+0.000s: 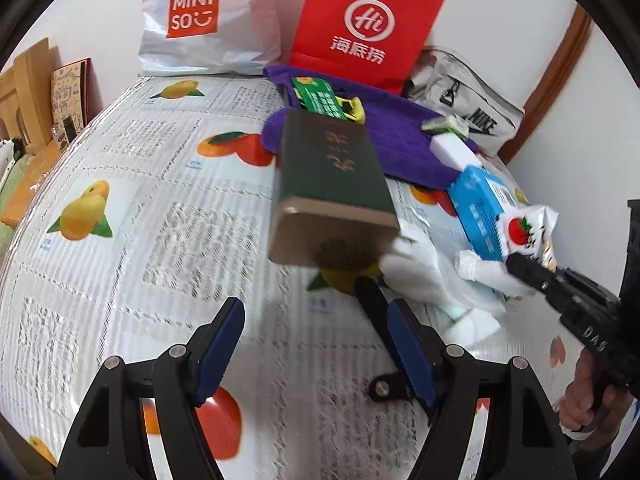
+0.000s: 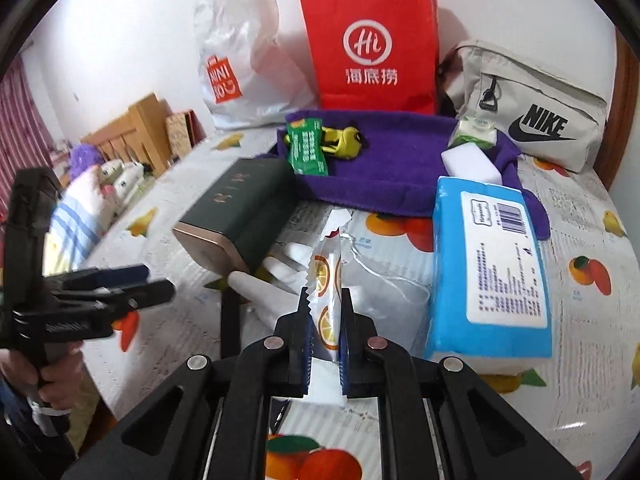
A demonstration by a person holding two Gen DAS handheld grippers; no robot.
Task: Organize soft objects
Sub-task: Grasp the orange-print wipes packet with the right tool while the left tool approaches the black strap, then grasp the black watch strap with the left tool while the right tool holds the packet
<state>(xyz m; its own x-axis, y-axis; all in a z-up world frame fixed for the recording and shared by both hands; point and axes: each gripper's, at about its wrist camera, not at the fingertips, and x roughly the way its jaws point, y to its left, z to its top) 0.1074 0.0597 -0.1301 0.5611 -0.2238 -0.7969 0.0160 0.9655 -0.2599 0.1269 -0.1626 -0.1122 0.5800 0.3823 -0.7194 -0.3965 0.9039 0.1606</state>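
My right gripper is shut on a white snack packet printed with orange slices, lifted above a white glove on the table. In the left wrist view the same packet sticks up from the right gripper at the right edge. My left gripper is open with nothing between its fingers, just short of a dark green tin. Behind lie a blue tissue pack and a purple towel carrying a green packet, a yellow toy and a white sponge.
A red paper bag, a white Miniso bag and a grey Nike pouch line the wall at the back. The fruit-print tablecloth is bare on the left. A hand holds the right gripper's handle.
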